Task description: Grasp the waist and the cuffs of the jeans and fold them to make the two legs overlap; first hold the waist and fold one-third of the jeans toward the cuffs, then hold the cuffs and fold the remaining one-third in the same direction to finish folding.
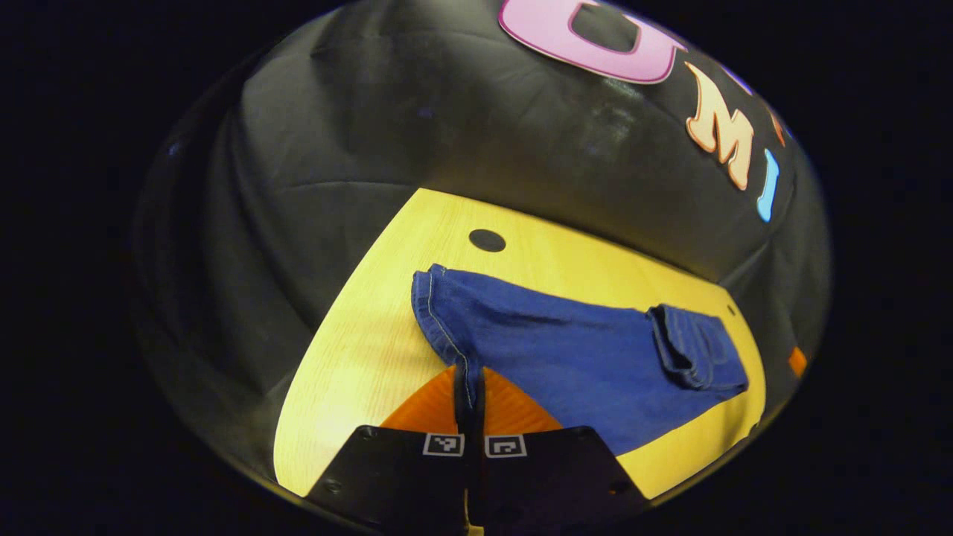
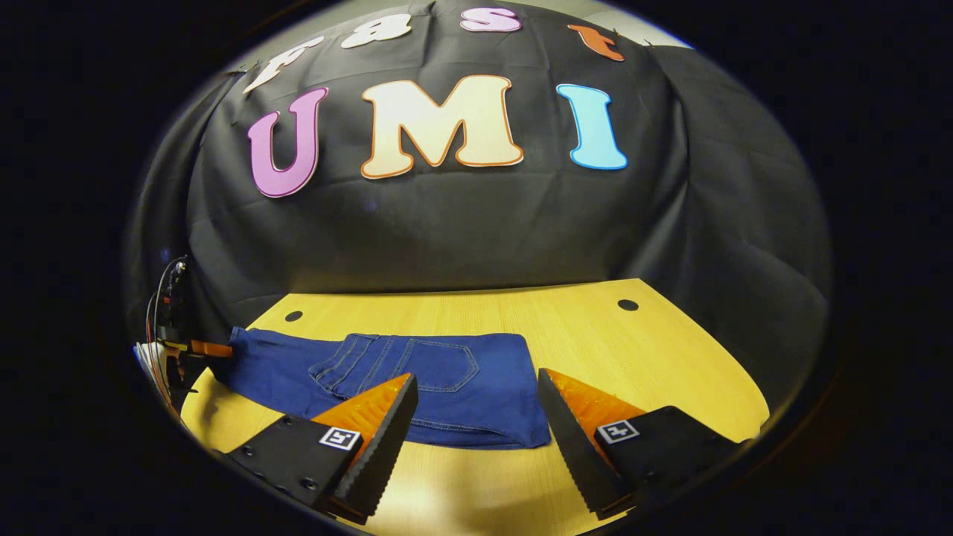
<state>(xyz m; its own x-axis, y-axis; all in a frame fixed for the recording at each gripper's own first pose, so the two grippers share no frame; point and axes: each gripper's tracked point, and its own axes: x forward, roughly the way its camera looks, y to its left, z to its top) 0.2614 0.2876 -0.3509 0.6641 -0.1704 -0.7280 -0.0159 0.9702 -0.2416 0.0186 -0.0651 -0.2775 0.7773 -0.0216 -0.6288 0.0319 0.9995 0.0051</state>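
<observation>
Already the jeans (image 2: 417, 387) lie on the table (image 2: 595, 327) with legs overlapped and waist third folded over, the left claw (image 1: 469, 387) pinching the cuffs for the last fold, the right claw (image 2: 476, 417) gaping wide above.

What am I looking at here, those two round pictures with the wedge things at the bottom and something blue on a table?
A person holds a two-finger gripper in each hand, and a small fisheye camera rides on each, looking forward along its fingers. That makes the pictures round and bent.

In the left gripper view, the left gripper has its fingers closed on the near hem of the jeans, at the cuff end. In the right gripper view, the right gripper hangs open in front of the folded waist end of the jeans, holding nothing. At that picture's left edge you can see the other gripper at the cuff.

The jeans lie on a yellow wooden table before a black cloth wall.
</observation>
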